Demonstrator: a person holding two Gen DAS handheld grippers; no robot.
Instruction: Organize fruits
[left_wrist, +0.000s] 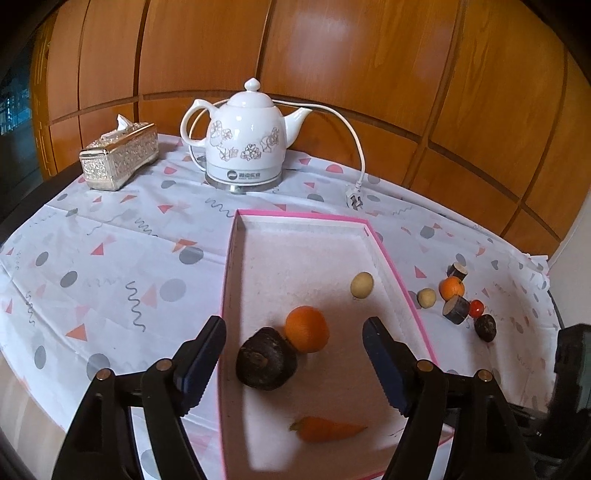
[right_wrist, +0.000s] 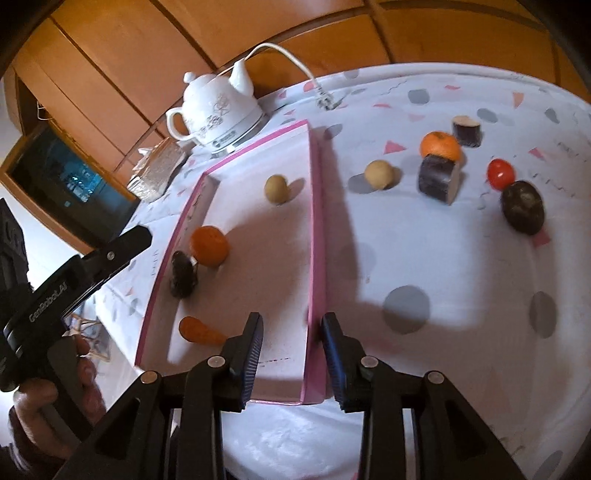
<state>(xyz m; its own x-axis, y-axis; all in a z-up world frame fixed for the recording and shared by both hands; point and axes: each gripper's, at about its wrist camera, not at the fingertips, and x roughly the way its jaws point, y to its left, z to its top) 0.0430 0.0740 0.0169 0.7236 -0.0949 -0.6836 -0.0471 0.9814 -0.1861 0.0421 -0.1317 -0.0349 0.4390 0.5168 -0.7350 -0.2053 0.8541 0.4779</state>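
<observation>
The pink-rimmed tray (left_wrist: 236, 258) serves as the landmark. Inside it lie 4 items: a carrot (left_wrist: 327, 430) near the front edge, a dark round fruit (left_wrist: 266, 360) touching an orange (left_wrist: 307, 328), and a pale round fruit (left_wrist: 362, 285) toward the far right wall. To the right of the tray, on the cloth, 6 pieces wait: a second pale fruit (right_wrist: 378, 174), a second orange (right_wrist: 440, 145), 2 dark cut pieces (right_wrist: 439, 178), a small red fruit (right_wrist: 500, 173) and a dark oval fruit (right_wrist: 523, 207).

The left gripper (left_wrist: 293, 354) hangs over the tray with fingers spread wide and empty. The right gripper (right_wrist: 291, 354) is also parted, empty, straddling the tray's right wall.

Likely risks: lowering the right gripper could catch that wall and shove the tray; round fruits may roll off when nudged or squeezed off-centre.

The carrot's long axis runs across the tray, tip pointing toward the right wall.
</observation>
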